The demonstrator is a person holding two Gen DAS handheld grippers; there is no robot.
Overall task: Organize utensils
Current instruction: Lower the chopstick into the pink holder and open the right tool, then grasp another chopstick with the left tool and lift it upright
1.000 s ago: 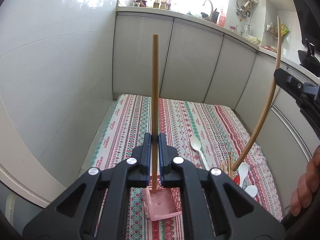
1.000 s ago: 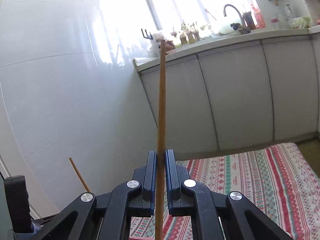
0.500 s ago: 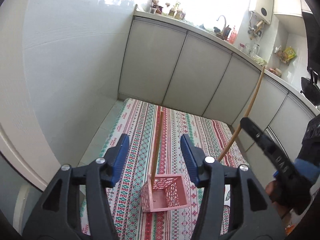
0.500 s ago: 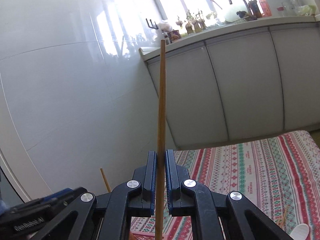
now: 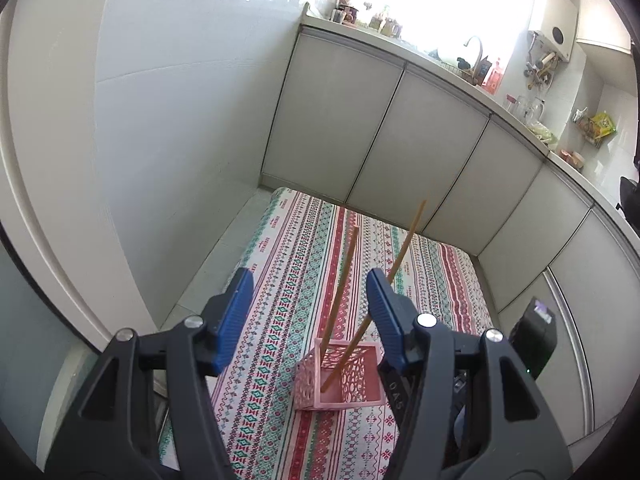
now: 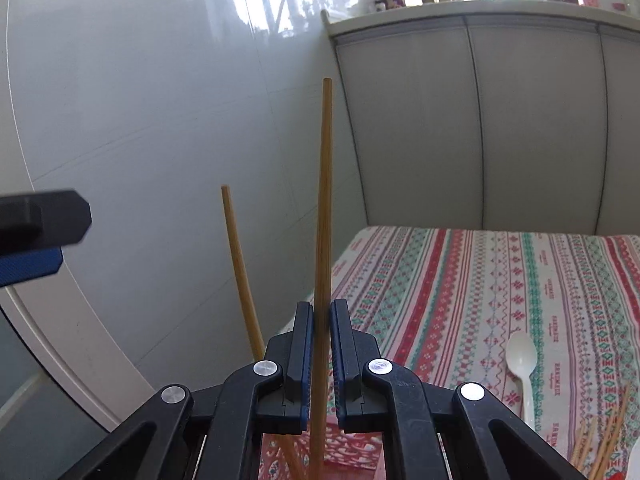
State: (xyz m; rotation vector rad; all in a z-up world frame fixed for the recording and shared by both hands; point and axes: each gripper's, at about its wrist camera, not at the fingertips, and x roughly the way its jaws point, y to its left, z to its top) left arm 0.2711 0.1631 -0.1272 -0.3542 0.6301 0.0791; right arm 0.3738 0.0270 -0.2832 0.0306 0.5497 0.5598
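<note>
A pink lattice basket (image 5: 352, 376) stands on the patterned tablecloth (image 5: 288, 280). One wooden chopstick (image 5: 342, 284) leans upright in its left corner. My left gripper (image 5: 310, 316) is open and empty above the basket. My right gripper (image 6: 320, 328) is shut on a second chopstick (image 6: 324, 200), held upright, its lower end in the basket; it also shows in the left wrist view (image 5: 396, 264). The released chopstick (image 6: 240, 272) stands to the left in the right wrist view. The basket (image 6: 344, 444) is mostly hidden behind the right gripper.
A white plastic spoon (image 6: 522, 364) and a bundle of loose chopsticks (image 6: 600, 436) lie on the cloth at the right. White cabinets (image 5: 400, 140) and a tiled wall (image 5: 180, 120) border the cloth.
My left gripper let go of its chopstick, which now stands in the basket, and drew back up. My right gripper lowered its chopstick into the basket.
</note>
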